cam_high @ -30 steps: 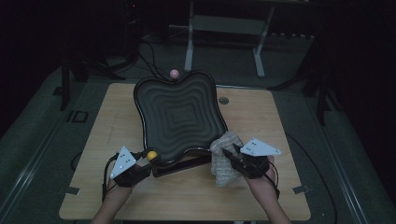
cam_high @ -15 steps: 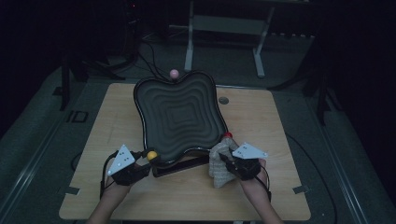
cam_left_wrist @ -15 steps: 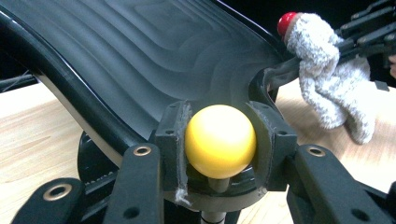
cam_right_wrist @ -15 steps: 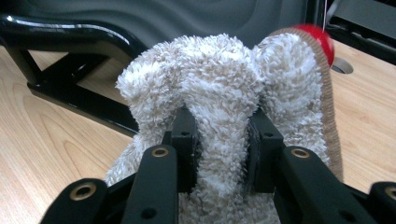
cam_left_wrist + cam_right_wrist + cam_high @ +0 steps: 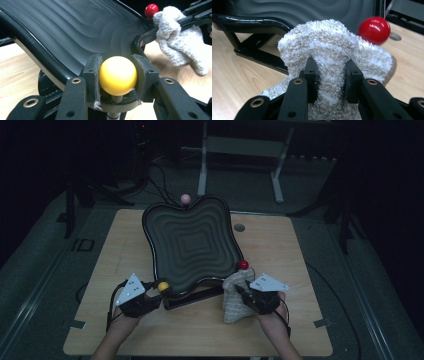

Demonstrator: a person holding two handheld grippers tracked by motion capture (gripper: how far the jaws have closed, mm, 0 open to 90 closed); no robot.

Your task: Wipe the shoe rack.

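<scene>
A dark wavy tray [image 5: 190, 242] tilts on a black stand at the table's middle. It carries ball knobs: yellow [image 5: 163, 286] at the near left corner, red [image 5: 243, 265] at the near right, pink [image 5: 185, 198] at the far side. My left gripper [image 5: 156, 295] is shut on the yellow knob [image 5: 118, 75], pads pressed on both its sides. My right gripper [image 5: 241, 295] is shut on a fluffy white cloth [image 5: 236, 297], which bunches between its jaws [image 5: 329, 70] just below the red knob [image 5: 374, 30]. The cloth [image 5: 180, 45] hangs down to the tabletop.
The wooden table [image 5: 300, 270] has bare room on the right and along the front edge. A small round disc [image 5: 239, 227] lies behind the tray's right side. The tray's black stand [image 5: 257, 56] reaches forward between the two grippers.
My right gripper has sunk with the cloth and moved a little left toward the tray's near right corner, so the red knob now shows above the cloth. The left gripper stays on the yellow knob.
</scene>
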